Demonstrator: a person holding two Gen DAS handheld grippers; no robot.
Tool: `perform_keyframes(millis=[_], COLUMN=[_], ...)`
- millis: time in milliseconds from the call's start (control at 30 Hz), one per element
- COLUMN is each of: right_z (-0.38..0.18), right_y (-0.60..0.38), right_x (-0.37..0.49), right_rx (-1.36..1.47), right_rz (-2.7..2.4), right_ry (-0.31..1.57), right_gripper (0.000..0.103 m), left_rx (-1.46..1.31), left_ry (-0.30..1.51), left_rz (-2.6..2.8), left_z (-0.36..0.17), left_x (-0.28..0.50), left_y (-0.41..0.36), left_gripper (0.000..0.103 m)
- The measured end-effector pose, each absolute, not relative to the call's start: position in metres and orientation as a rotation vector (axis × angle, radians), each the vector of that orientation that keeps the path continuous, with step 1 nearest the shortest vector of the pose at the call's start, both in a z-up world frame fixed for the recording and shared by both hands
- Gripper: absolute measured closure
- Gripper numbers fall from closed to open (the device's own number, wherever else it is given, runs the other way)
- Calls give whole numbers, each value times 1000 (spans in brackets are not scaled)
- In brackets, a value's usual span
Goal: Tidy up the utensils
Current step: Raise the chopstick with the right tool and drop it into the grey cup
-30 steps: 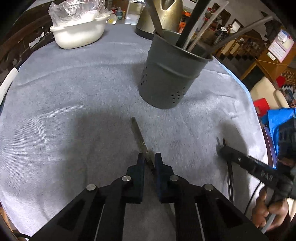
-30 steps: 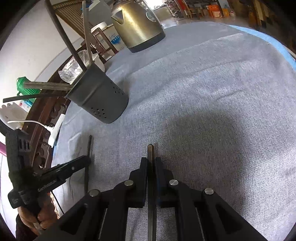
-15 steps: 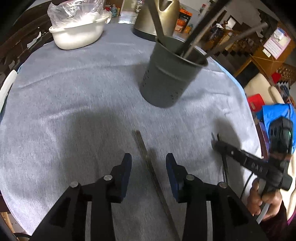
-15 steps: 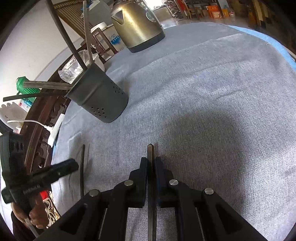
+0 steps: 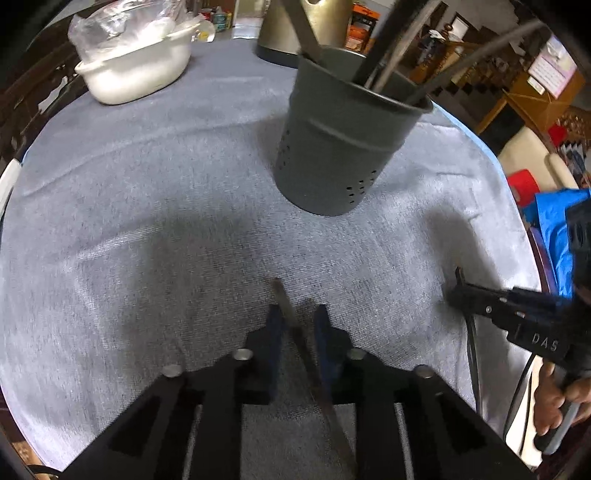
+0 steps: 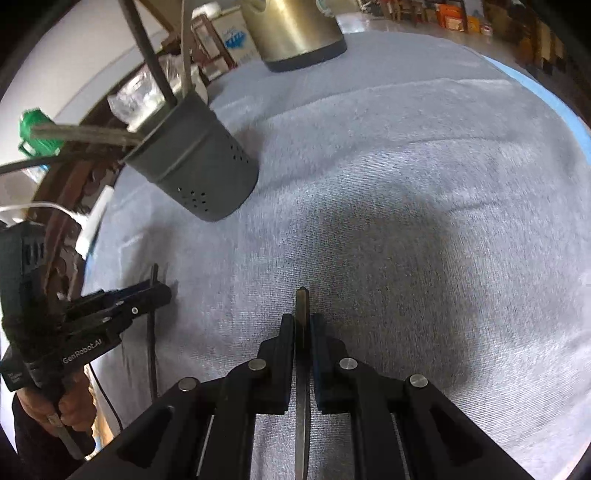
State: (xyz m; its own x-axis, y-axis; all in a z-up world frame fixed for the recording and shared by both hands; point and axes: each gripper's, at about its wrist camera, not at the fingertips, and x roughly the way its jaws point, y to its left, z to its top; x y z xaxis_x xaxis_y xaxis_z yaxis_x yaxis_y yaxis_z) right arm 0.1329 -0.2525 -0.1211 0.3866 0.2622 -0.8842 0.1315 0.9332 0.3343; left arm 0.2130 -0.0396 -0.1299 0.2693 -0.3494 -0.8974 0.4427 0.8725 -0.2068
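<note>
A dark grey perforated utensil holder (image 5: 332,147) (image 6: 199,173) stands on the grey tablecloth with several long handles sticking out. My left gripper (image 5: 298,314) (image 6: 157,291) points down at the cloth. Its jaws are closing on a thin flat metal utensil (image 5: 291,321) that runs slantwise between the pads and touches both. My right gripper (image 6: 303,321) (image 5: 458,291) is shut on another flat metal utensil (image 6: 302,306), whose tip pokes past the fingers just above the cloth. Each utensil's far end is hidden under its gripper.
A brass-coloured kettle (image 5: 277,37) (image 6: 295,33) stands behind the holder. A white bowl (image 5: 136,70) with a plastic bag sits at the table's far left. A hand (image 5: 554,402) grips the right tool near the table edge (image 5: 517,206). Chairs and shelves lie beyond.
The left jaws opened wide around the utensil lying on the cloth, then closed on it again, a little nearer the holder. The right gripper kept its hold and barely moved.
</note>
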Motion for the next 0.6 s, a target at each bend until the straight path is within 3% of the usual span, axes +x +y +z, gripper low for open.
perform_keyframes(millis=[267,433,600], right_z=[-118,-117,-114], right_y=[-239,-232,-217], right_x=[151,164,168], right_rx=[303,265,143], right_rz=[41,29,41], right_ry=[1252,1293,1287], right_gripper=[91,91,93], left_rx=[89,46,72], left_ry=[1180,1203,1202], left_rz=[-557,-538,-521], left_z=[-129,-129,-130], left_x=[208,215,214], left_y=[-37,-23,-28], left_gripper=[90,82,82])
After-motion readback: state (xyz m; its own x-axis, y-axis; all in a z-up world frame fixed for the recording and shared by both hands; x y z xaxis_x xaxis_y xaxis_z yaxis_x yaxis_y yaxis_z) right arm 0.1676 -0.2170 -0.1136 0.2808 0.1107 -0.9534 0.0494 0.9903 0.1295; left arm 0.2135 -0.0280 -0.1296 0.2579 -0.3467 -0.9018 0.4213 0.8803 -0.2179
